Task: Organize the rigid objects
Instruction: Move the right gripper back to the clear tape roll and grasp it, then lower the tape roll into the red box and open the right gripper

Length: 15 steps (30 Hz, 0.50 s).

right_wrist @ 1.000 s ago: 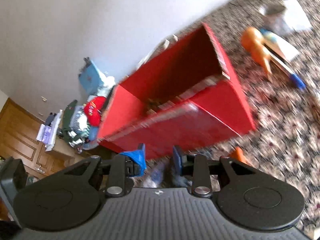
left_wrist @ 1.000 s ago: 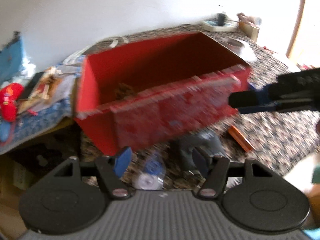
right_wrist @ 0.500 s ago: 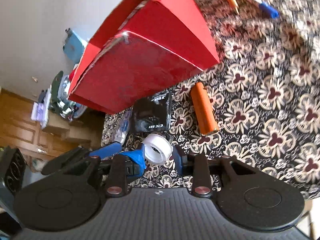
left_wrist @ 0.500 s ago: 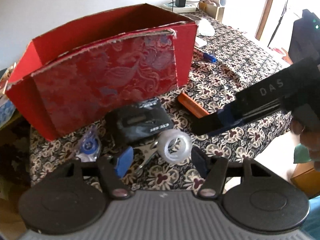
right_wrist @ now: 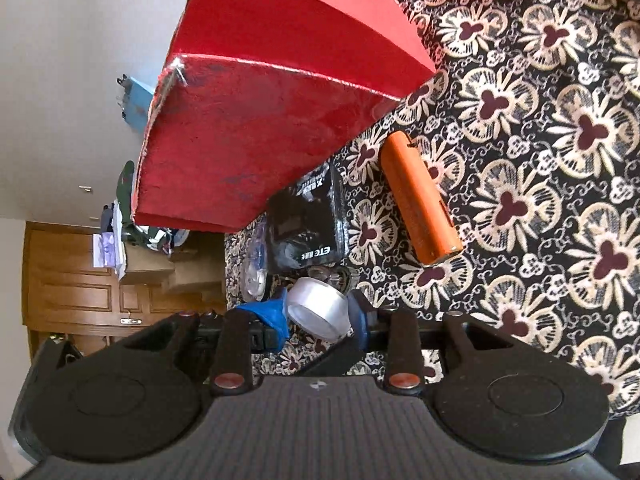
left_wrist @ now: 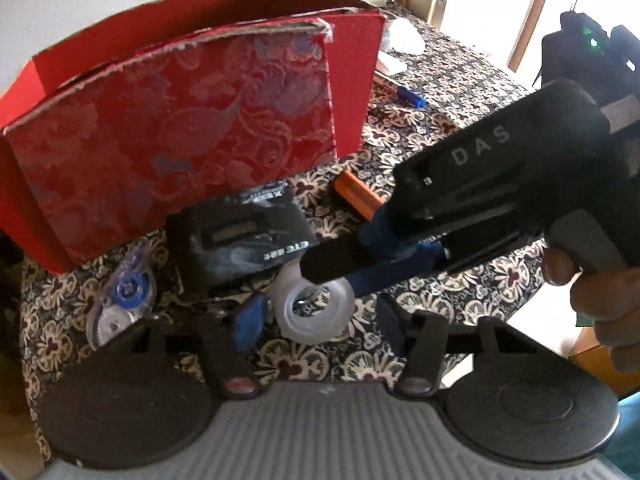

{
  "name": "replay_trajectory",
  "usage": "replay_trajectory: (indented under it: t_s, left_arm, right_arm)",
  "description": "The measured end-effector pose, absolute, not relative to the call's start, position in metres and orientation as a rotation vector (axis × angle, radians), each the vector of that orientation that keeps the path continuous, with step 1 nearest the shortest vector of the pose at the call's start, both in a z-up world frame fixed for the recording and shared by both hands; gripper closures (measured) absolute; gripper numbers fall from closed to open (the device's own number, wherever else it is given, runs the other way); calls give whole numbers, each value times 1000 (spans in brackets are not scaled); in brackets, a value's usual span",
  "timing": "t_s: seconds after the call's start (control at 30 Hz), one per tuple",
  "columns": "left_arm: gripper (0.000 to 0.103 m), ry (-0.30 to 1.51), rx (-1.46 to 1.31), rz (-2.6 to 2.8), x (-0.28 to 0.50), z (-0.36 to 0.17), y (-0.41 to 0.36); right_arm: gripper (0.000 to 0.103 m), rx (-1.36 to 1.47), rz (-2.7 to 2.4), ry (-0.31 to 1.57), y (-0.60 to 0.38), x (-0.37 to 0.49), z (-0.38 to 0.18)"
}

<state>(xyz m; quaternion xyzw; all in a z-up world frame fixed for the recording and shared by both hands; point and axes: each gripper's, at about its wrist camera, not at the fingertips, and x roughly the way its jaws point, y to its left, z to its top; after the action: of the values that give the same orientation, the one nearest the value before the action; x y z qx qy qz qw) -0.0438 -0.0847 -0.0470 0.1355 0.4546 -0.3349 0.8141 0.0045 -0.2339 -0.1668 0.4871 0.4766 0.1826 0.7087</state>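
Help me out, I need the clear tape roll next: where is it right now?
The clear tape roll sits between the right gripper fingers, on the patterned tablecloth just in front of the black packet beside the red box.

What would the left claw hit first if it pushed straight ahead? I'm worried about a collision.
Probably the tape roll, which sits right between its open fingers. The right claw is at that same roll, so it is in the way too. Depth is hard to judge.

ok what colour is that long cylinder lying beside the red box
Orange. The cylinder shows best in the right wrist view, on the floral cloth.
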Motion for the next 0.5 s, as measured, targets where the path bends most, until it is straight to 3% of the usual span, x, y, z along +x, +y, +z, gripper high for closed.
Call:
replay_trajectory:
  t_s: [0.1,0.5]
  left_arm:
    - [62,962,295,-702,-41,-46,-83]
    - [62,889,271,-745,-43,-21,-67]
  right_arm:
    - [86,1100,404,1063,-234,7,-166]
    - [86,1087,414,1002,-239,-11,-139]
